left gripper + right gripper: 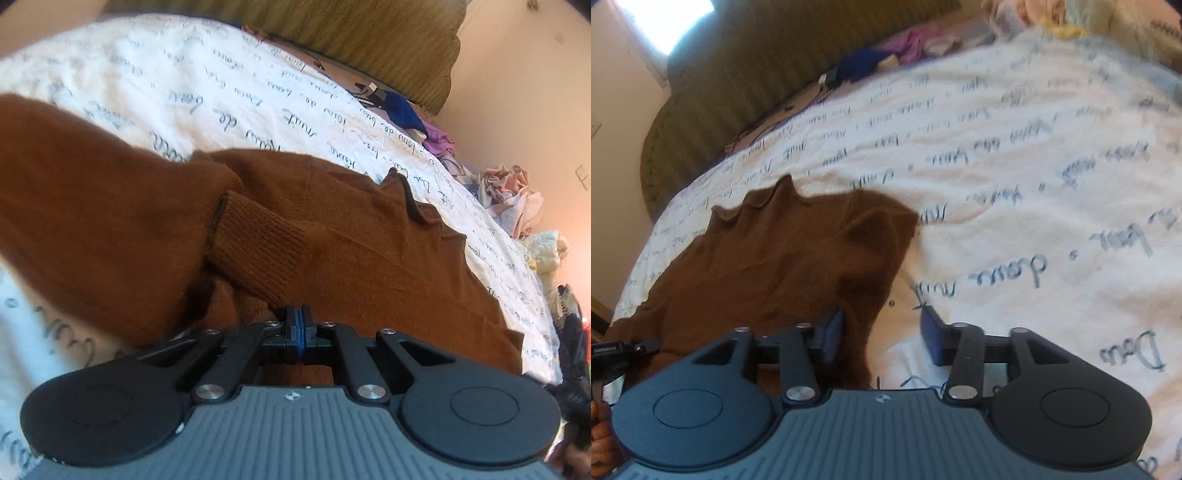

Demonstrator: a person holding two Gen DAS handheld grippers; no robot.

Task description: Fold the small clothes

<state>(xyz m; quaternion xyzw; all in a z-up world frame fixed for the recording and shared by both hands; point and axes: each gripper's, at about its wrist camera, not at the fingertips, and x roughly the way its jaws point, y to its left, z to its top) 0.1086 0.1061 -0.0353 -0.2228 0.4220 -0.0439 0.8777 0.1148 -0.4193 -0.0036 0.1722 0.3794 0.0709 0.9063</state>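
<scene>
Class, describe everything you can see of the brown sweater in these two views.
The brown sweater is a soft, rust-brown knit lying spread on the white blanket with handwriting print. A sleeve is folded across the body, its ribbed cuff showing. One edge is wavy. The left gripper is shut at the cuff; the right gripper is open over its edge.

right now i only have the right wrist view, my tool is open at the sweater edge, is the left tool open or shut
Observer: Shut. The left tool has its pads pressed together.
Operator: whats it at
Observer: The ribbed cuff of the brown sweater runs right up to its tips; whether fabric is pinched, I cannot tell.
Operator: and the sleeve
Observer: The sleeve lies across the sweater's body.
</scene>
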